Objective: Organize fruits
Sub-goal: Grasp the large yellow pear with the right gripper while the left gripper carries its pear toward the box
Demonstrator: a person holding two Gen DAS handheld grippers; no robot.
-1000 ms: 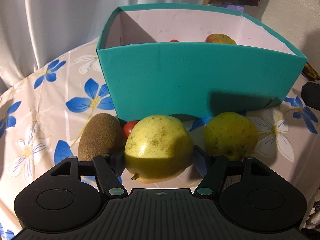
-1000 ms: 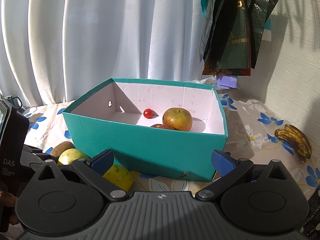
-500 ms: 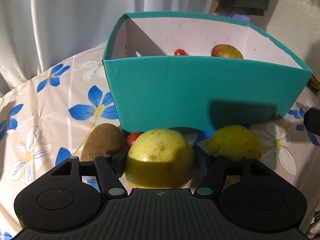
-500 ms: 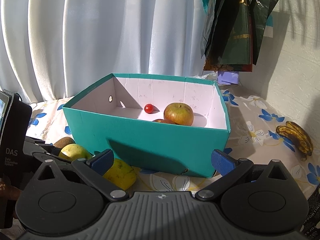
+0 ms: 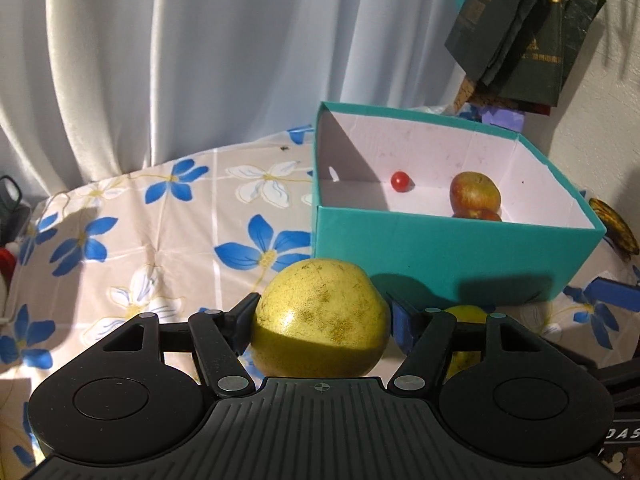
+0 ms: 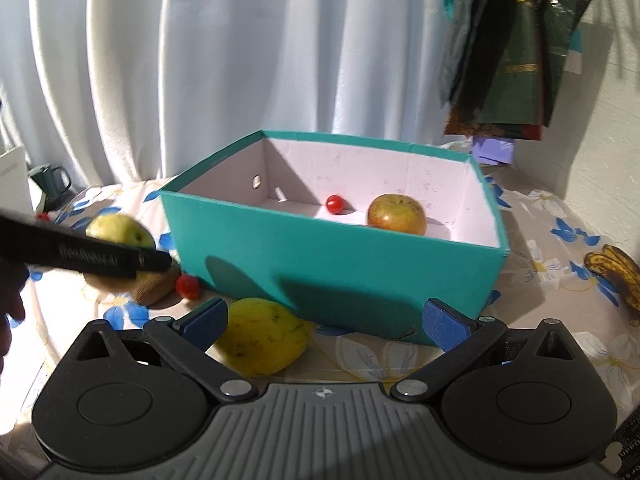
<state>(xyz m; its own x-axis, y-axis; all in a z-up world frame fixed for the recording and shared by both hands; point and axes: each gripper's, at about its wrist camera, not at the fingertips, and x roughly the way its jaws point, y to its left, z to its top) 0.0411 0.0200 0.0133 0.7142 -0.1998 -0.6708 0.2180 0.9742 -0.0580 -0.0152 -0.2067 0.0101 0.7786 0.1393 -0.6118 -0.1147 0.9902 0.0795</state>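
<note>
Nearest, left gripper clamped on a round, speckled yellow-green pear, held above the flowered tablecloth. Right gripper spread wide, empty, beside a lumpy yellow fruit. Beyond, teal cardboard box holding a smooth apple and a cherry tomato.

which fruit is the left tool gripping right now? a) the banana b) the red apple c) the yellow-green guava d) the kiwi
c, the left tool is shut on the yellow-green guava, its fingers pressed against both sides, while the red apple sits inside the teal box.
</note>
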